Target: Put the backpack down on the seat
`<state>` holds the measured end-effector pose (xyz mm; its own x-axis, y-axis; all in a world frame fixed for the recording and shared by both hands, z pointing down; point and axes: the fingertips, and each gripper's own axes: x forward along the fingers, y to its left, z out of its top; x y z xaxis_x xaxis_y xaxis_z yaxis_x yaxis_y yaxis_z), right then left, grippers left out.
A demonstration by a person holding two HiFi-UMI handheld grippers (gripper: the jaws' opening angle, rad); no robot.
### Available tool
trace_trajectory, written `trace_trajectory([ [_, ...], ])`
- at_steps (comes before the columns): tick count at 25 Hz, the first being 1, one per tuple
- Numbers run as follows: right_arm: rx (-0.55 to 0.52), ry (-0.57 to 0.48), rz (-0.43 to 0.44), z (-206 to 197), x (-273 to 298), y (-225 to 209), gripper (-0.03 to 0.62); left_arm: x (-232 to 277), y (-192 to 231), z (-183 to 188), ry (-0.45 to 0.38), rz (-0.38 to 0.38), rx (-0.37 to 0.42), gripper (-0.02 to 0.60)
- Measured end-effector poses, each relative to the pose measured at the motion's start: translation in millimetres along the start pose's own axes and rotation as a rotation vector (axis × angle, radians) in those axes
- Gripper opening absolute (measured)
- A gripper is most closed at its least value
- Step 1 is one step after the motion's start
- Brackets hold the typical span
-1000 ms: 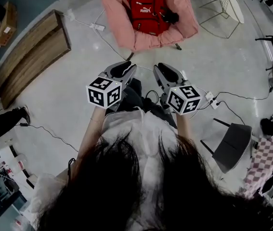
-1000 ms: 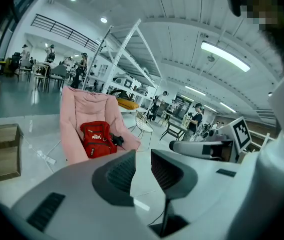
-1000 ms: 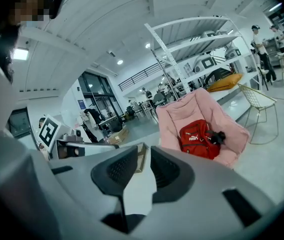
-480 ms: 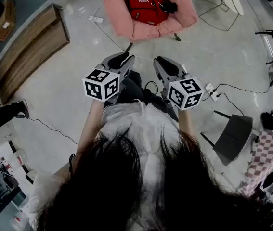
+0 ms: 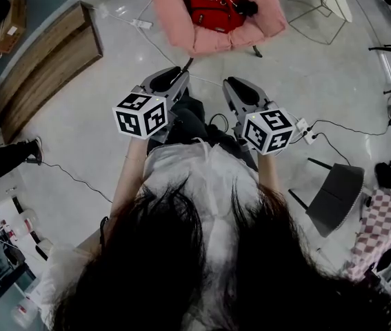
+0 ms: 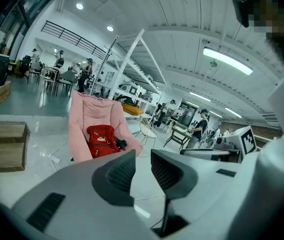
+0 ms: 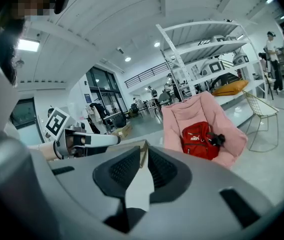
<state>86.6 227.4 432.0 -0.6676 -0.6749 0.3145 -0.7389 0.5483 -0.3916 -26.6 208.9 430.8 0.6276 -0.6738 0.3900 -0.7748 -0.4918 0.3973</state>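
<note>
One red fabric backpack [image 5: 214,3] with a white logo sits at the top centre of the head view. It rests on the pink padded lounge chair [image 5: 173,26], leaning on the backrest, with a small black item at its right side. The placing looks done.

Lower in the frame, well apart from the chair, both tools are empty. The left gripper [image 6: 143,160] has its jaws apart with only floor showing between them. The right gripper [image 7: 144,159] has just been closing to a slim gap, with nothing in it.

The bag could slump forward off the soft, sloping cushion. The black floor cables [image 5: 217,121] and white power strip [image 5: 301,130] lie near the person's feet and could catch a step.
</note>
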Motion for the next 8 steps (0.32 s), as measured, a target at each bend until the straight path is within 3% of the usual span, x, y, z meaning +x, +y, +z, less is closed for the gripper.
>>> trace_trajectory([
  [8,0.003,0.002,-0.013,-3.6,-3.0,-4.6,0.063,-8.0,17.6,8.2,-0.036,0.046,-0.016,0.106],
])
